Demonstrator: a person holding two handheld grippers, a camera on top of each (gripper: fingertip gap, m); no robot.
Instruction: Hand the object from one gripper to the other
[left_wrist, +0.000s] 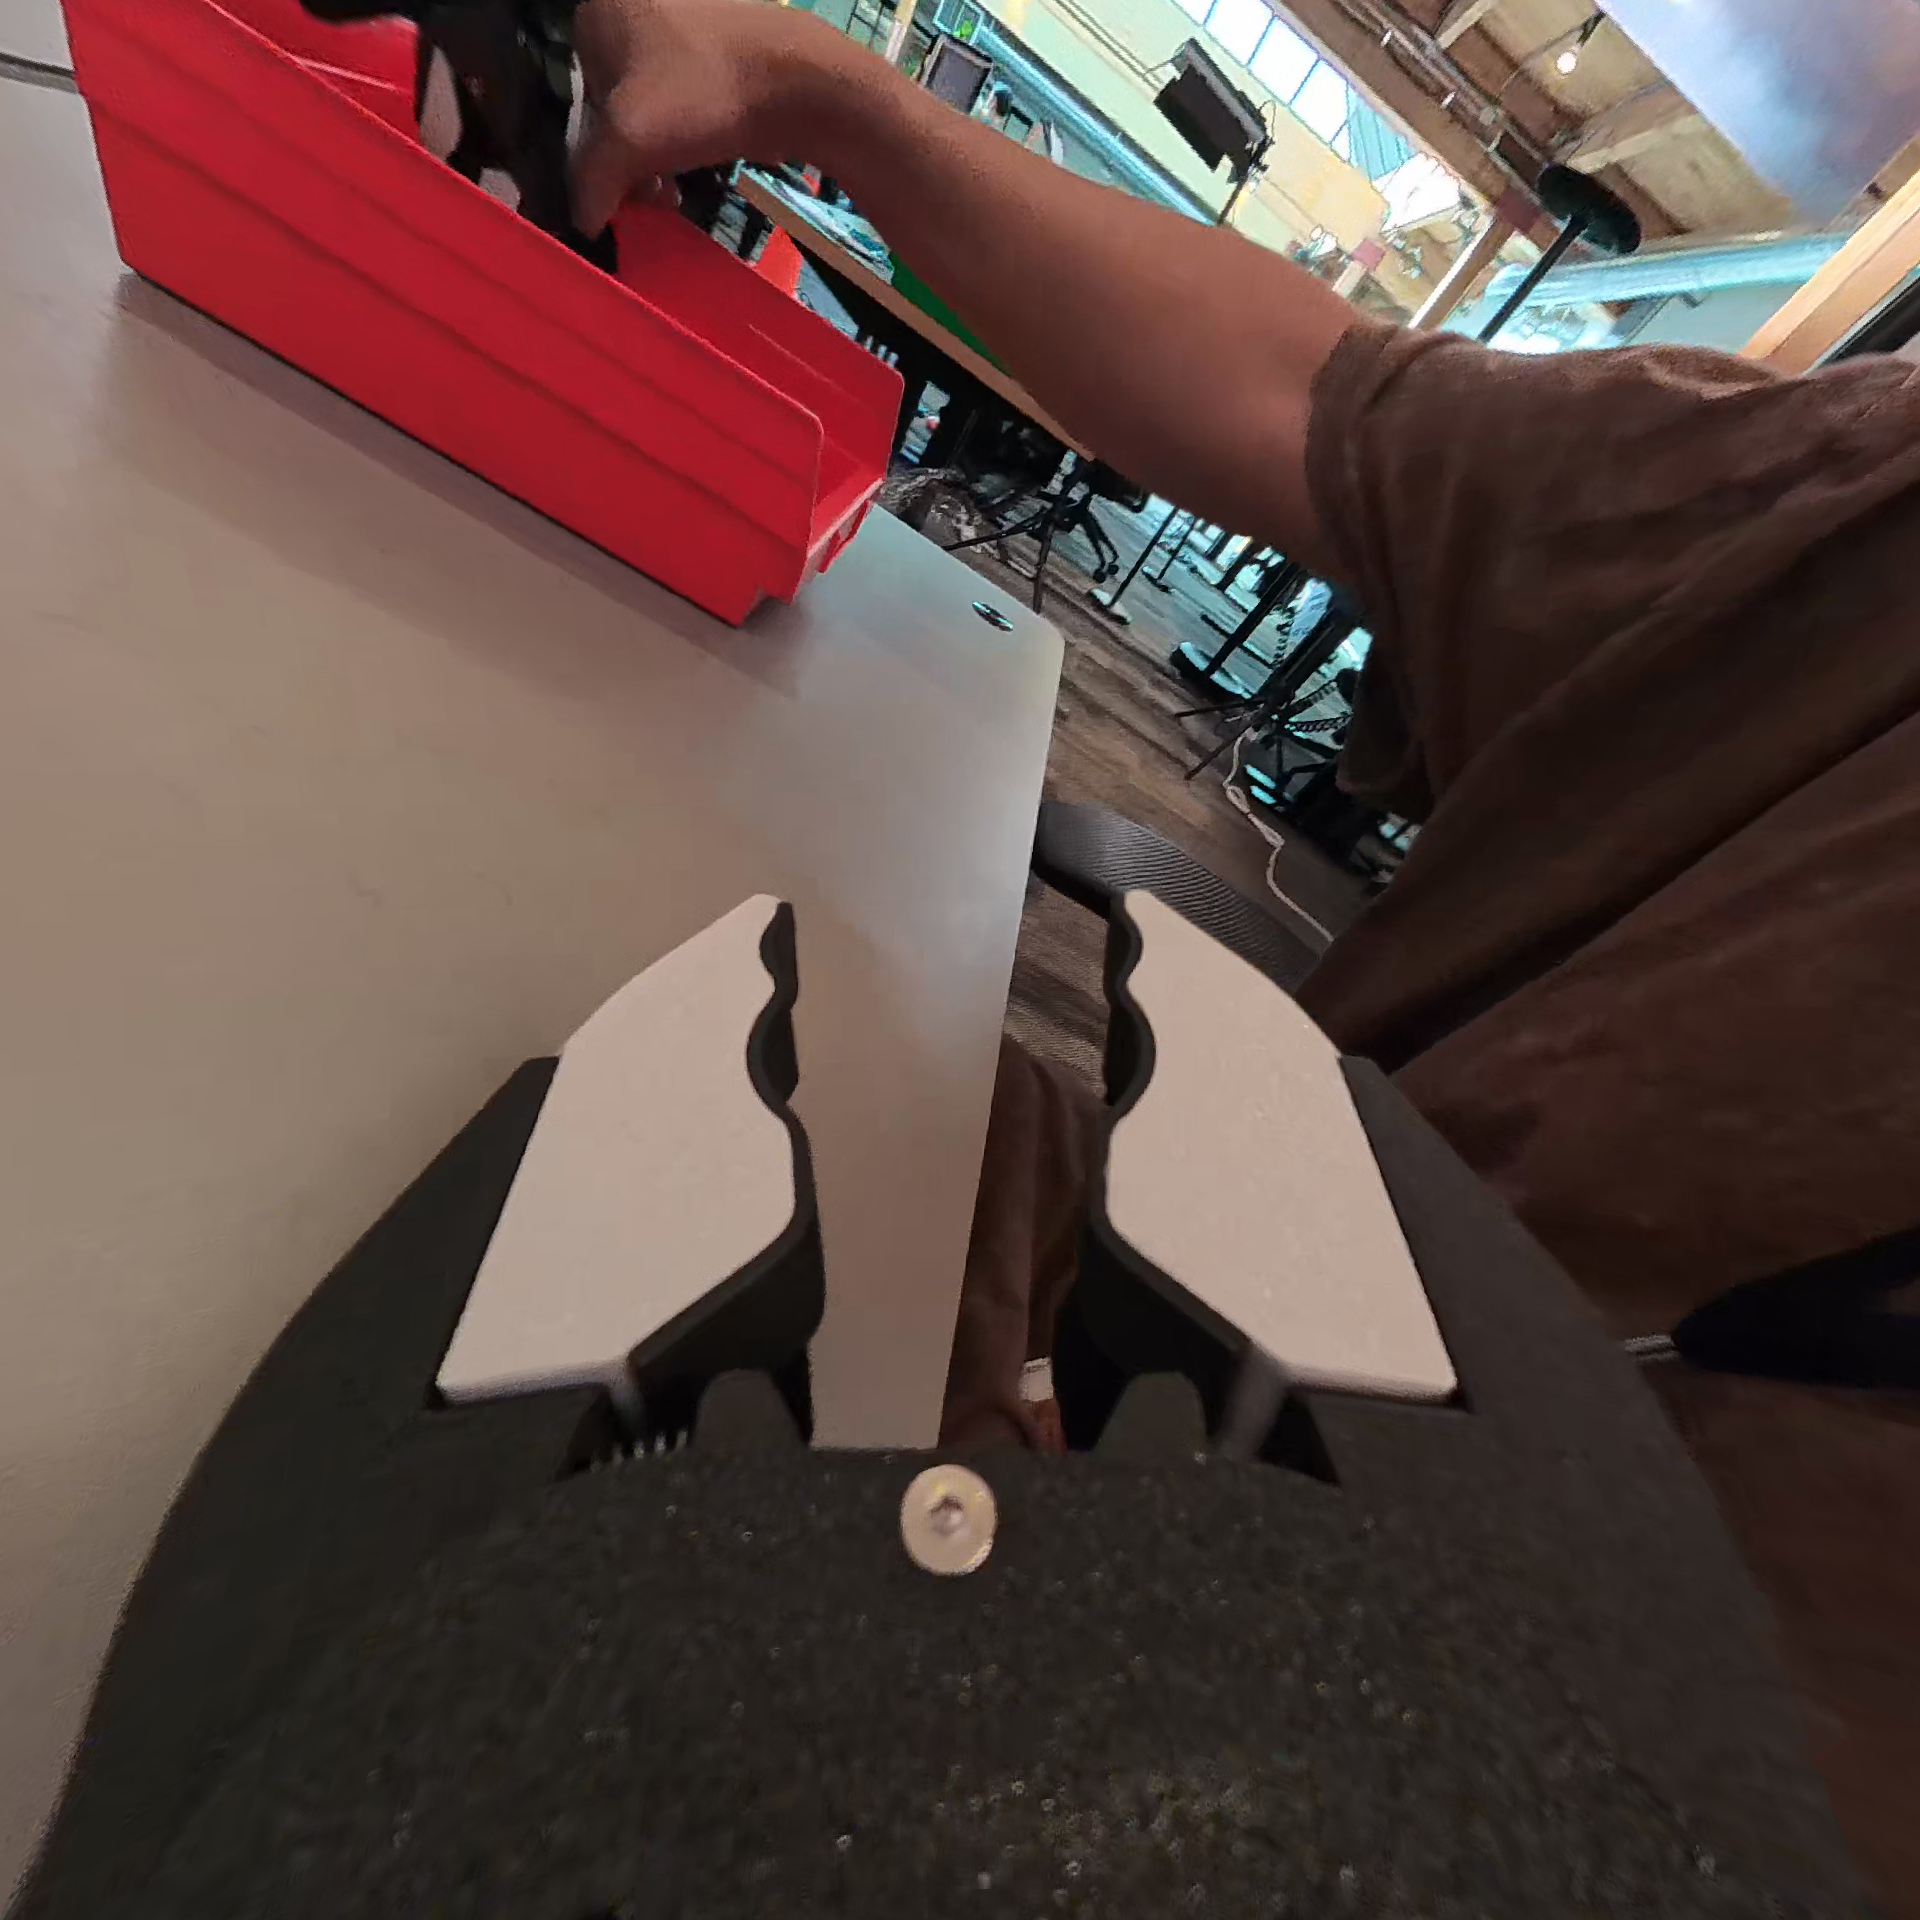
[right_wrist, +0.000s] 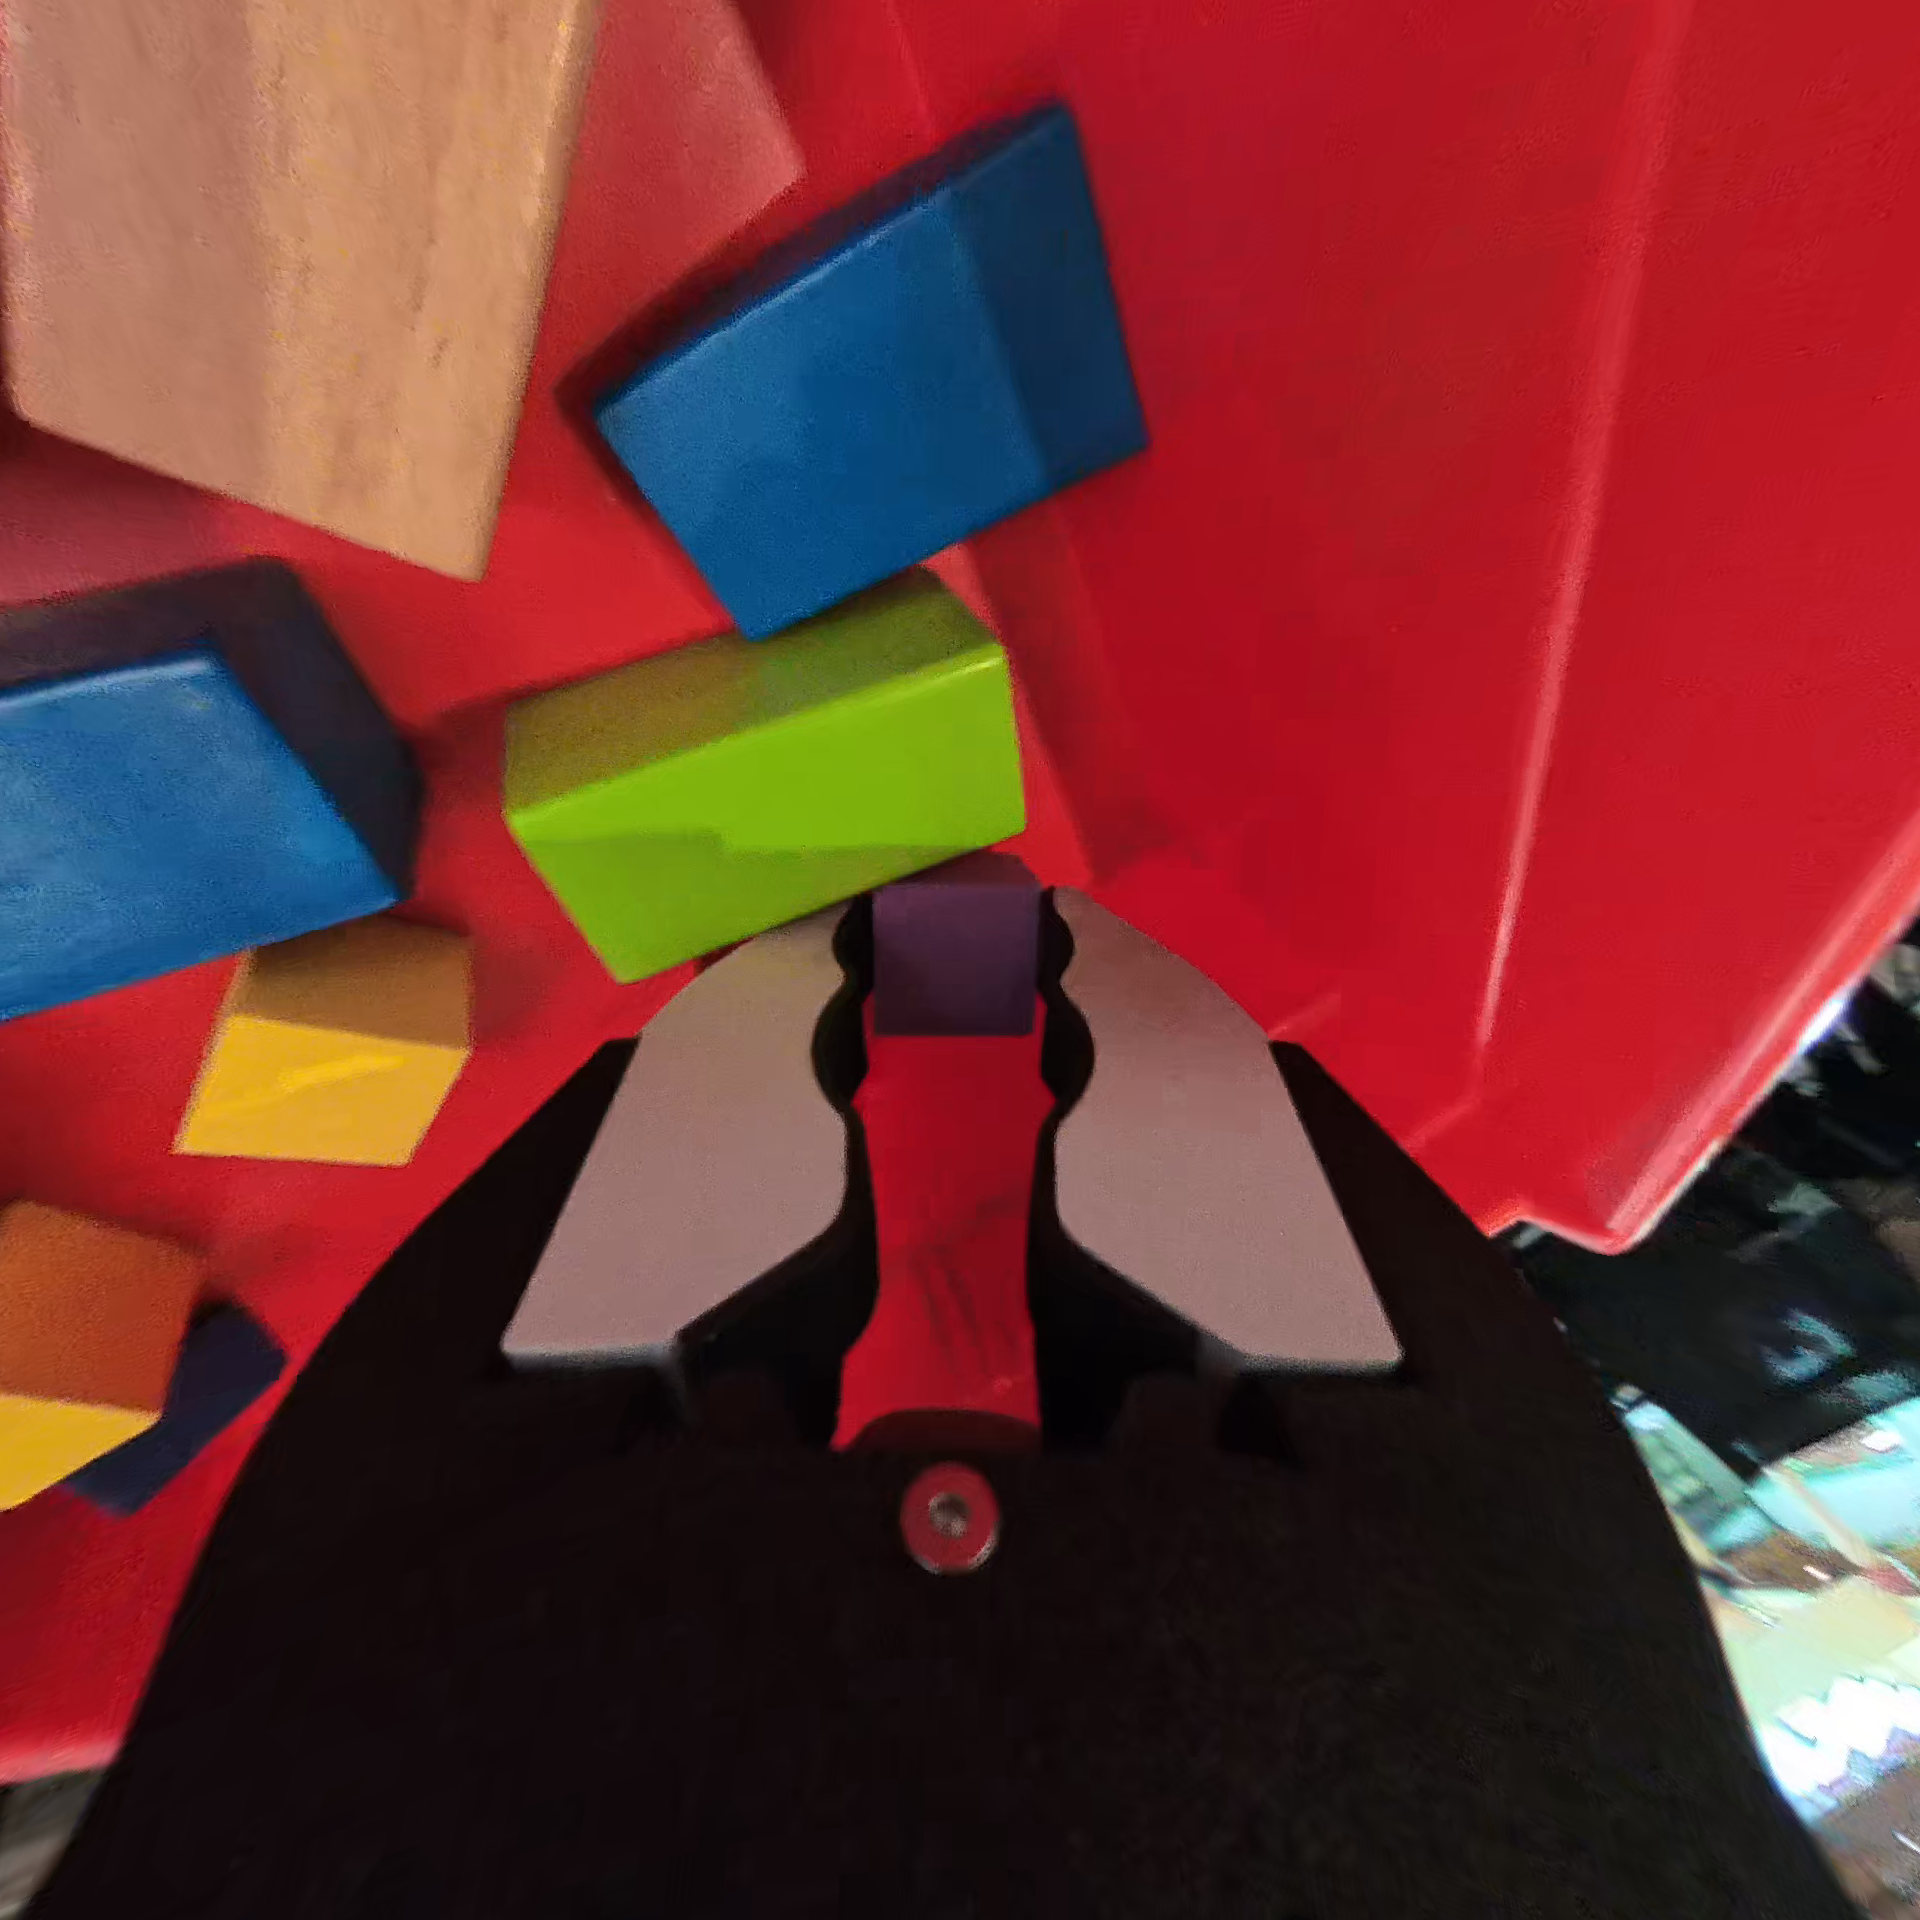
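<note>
No brand, label or legible writing is seen on any surface; a purple block (right_wrist: 954, 961) is gripped between the fingertips of the right gripper (right_wrist: 954, 951), down inside the red bin (right_wrist: 1455, 520), touching a green block (right_wrist: 764, 779); the left gripper (left_wrist: 951, 935) is held spread and empty above the grey table (left_wrist: 312, 831).

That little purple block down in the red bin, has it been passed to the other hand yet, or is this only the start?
Only the start. The right tongs are inside the red bin, closed around the purple block, which sits beside a green block; whether it is lifted is unclear. The left tongs wait open and empty over the table. Lifting out and the handover are left.
</note>
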